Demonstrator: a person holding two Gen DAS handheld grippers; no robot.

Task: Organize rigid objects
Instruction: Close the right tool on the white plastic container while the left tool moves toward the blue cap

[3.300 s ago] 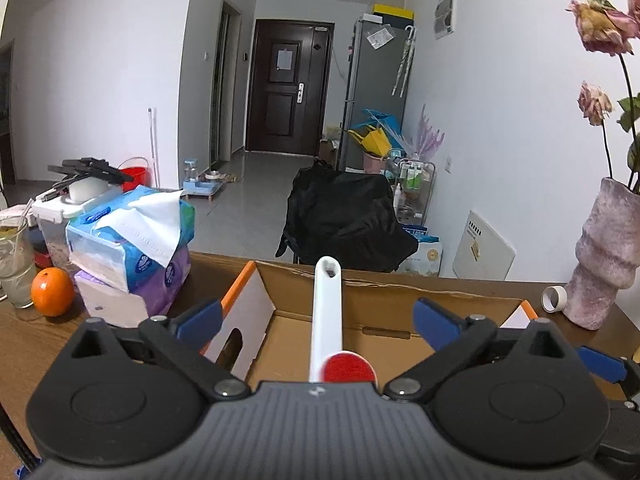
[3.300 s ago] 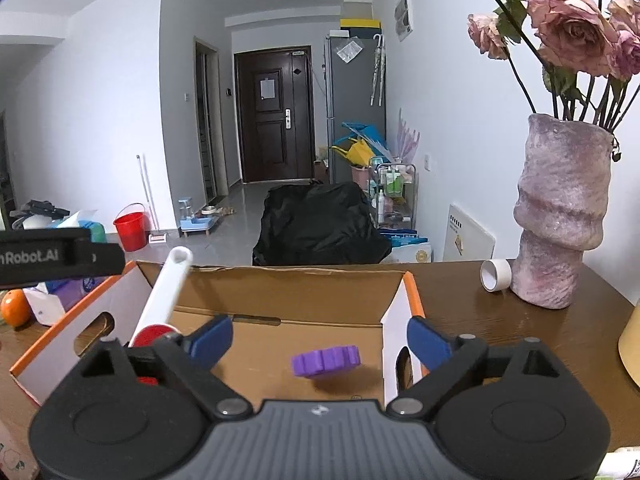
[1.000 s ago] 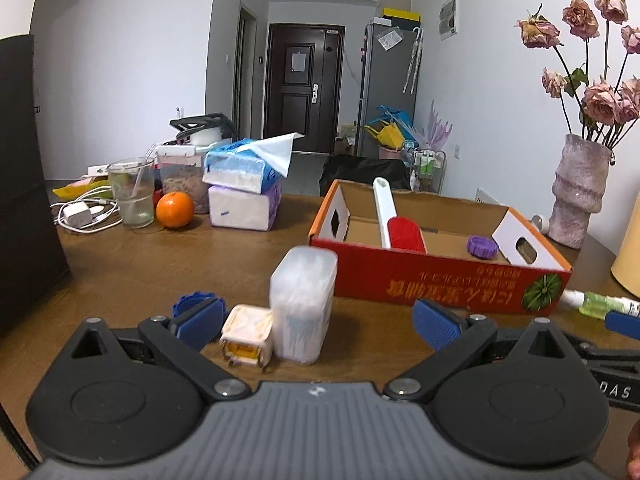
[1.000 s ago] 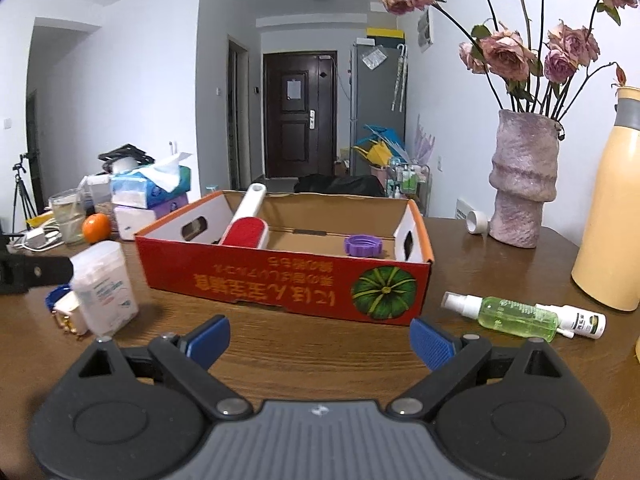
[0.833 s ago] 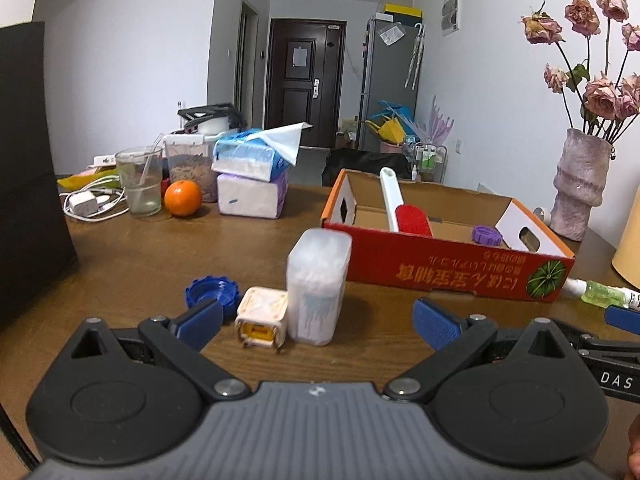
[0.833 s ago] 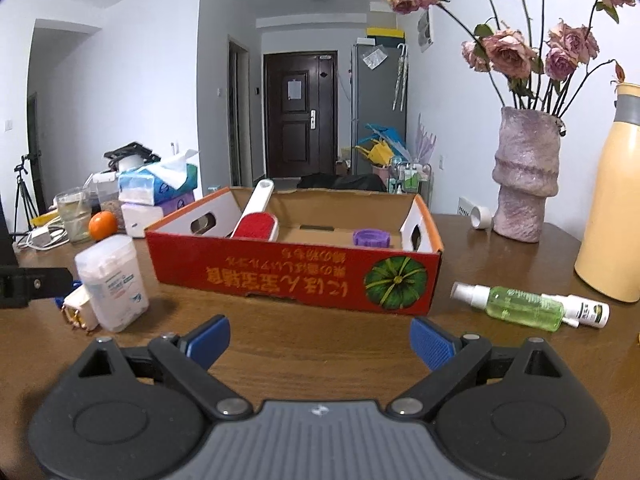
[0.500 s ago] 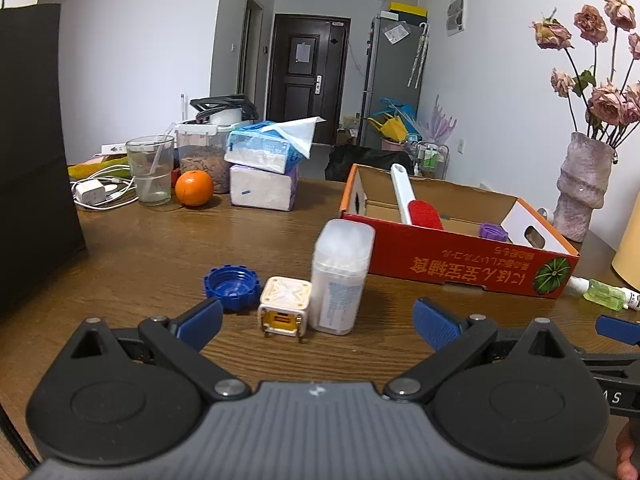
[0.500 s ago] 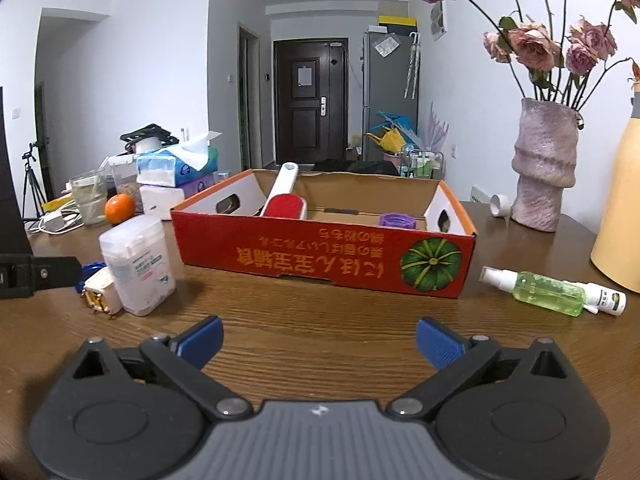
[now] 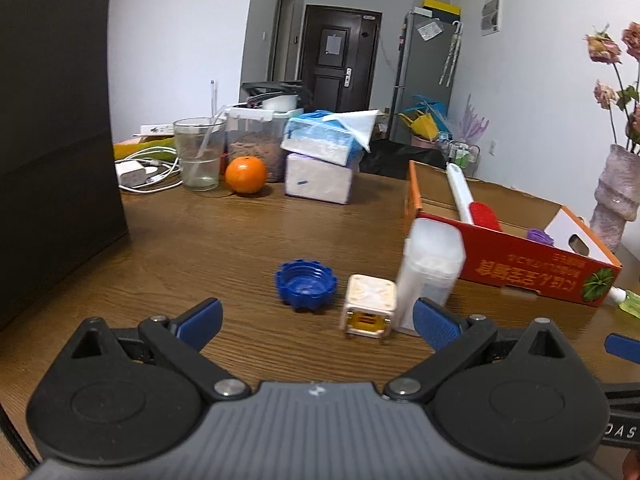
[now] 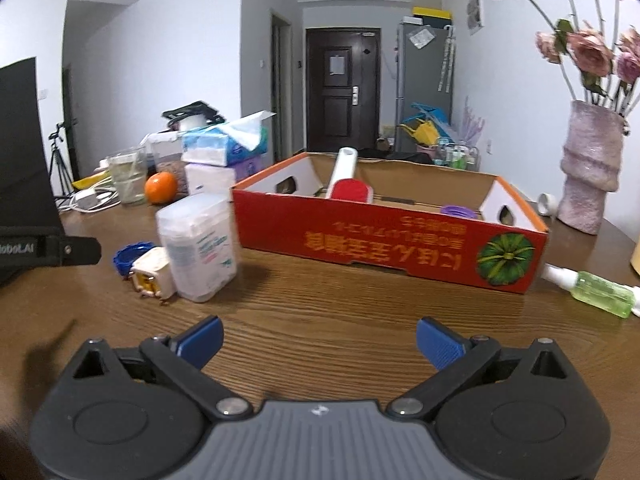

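Both my grippers hang open and empty over the table

My left gripper (image 9: pixel 316 314) faces the blue cap (image 9: pixel 306 285), white cube (image 9: pixel 370 310) and clear plastic container (image 9: pixel 430 268), which stand together beside the red box (image 10: pixel 390 240); my right gripper (image 10: pixel 318 340) has just finished spreading wide, nothing between its jaws

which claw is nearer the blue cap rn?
Left. The left claw hangs open just short of the blue cap, nearly in line with it. The right claw, also open, sits further off, with the cap away to its left.
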